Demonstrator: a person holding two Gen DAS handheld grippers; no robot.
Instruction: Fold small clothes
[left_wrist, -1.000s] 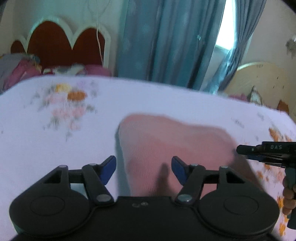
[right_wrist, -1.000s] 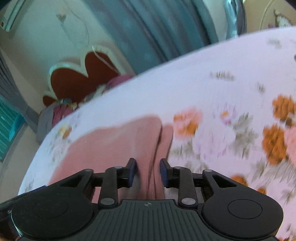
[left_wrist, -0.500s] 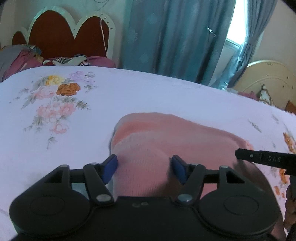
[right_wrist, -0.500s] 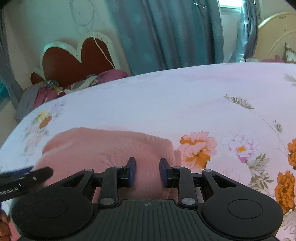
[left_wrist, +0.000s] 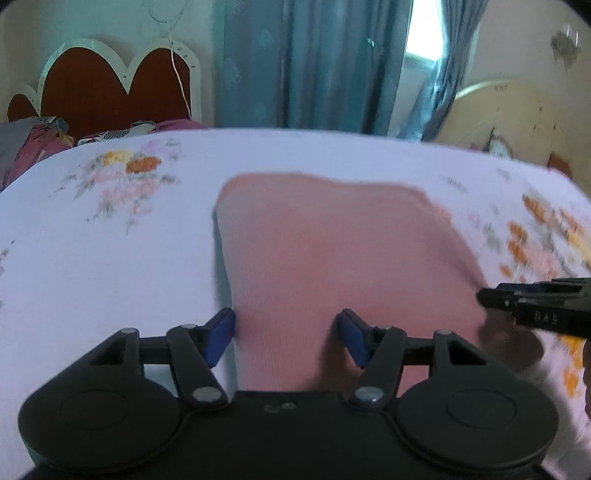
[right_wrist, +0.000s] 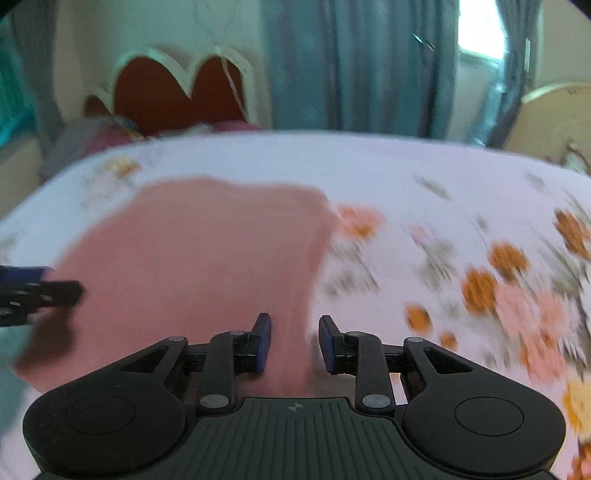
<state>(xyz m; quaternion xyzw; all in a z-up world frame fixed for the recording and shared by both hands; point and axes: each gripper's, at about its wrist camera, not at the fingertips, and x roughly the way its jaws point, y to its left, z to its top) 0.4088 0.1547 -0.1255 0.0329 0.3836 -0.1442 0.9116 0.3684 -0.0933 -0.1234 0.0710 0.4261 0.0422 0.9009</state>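
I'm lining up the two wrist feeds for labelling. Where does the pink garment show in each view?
Left wrist: the pink garment fills the centre, running down between the left gripper fingers.
Right wrist: it lies left of centre, its right edge between the right gripper fingers.
Shared landmark: the red scalloped headboard, upper left in both views.

Loads of open bedsheet (left_wrist: 110, 266) all round, only that pink garment (left_wrist: 332, 251) lying mid-bed in the way.
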